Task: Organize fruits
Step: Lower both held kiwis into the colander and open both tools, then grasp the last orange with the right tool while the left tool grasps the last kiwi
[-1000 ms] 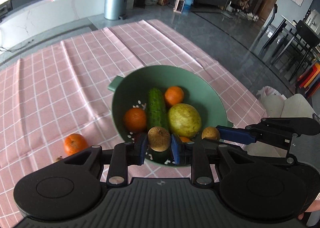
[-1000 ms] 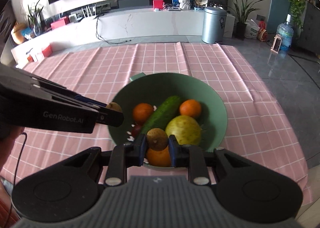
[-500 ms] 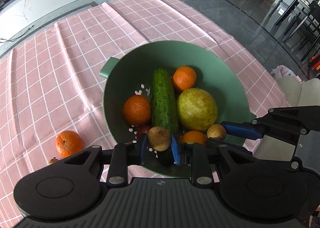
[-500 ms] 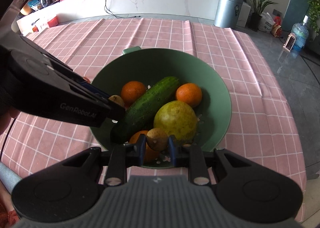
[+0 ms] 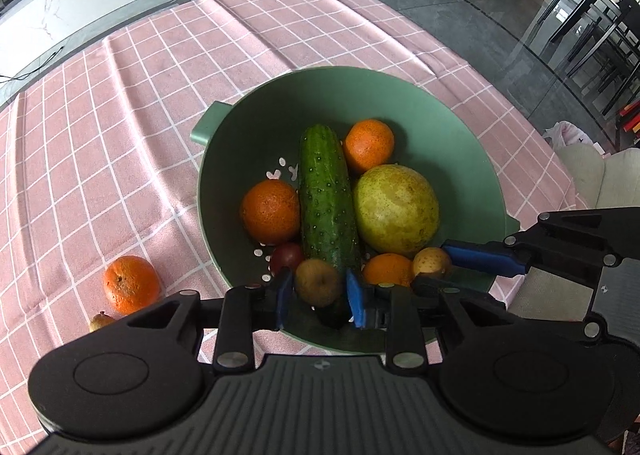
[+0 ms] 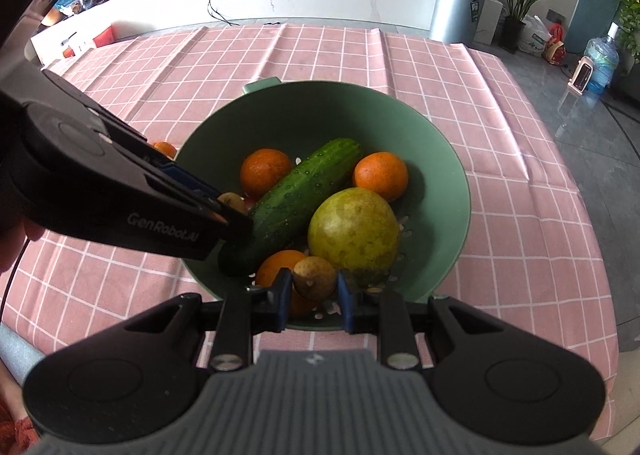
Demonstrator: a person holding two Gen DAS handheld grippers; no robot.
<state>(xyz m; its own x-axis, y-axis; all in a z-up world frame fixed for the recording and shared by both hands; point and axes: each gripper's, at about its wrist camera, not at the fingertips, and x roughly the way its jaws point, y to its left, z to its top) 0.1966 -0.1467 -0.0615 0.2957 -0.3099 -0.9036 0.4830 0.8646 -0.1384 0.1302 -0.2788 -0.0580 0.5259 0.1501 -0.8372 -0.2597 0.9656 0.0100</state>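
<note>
A green bowl (image 5: 256,127) (image 6: 440,159) on the pink checked cloth holds a cucumber (image 5: 326,199), oranges (image 5: 270,211), a large yellow-green fruit (image 5: 396,207) and a small dark red fruit (image 5: 286,255). My left gripper (image 5: 320,289) is shut on a small brown fruit (image 5: 318,282) just above the bowl's near side. My right gripper (image 6: 313,283) is shut on another small brown fruit (image 6: 314,278) over the bowl's near rim; it also shows in the left wrist view (image 5: 431,262).
A loose orange (image 5: 130,284) and a small brown fruit (image 5: 102,321) lie on the cloth left of the bowl. The table edge and grey floor lie to the right. A metal bin (image 6: 460,9) and a white counter stand beyond the table.
Both grippers have moved forward and down over the bowl with their small brown fruits still held. The bowl looks larger and closer in both views.
</note>
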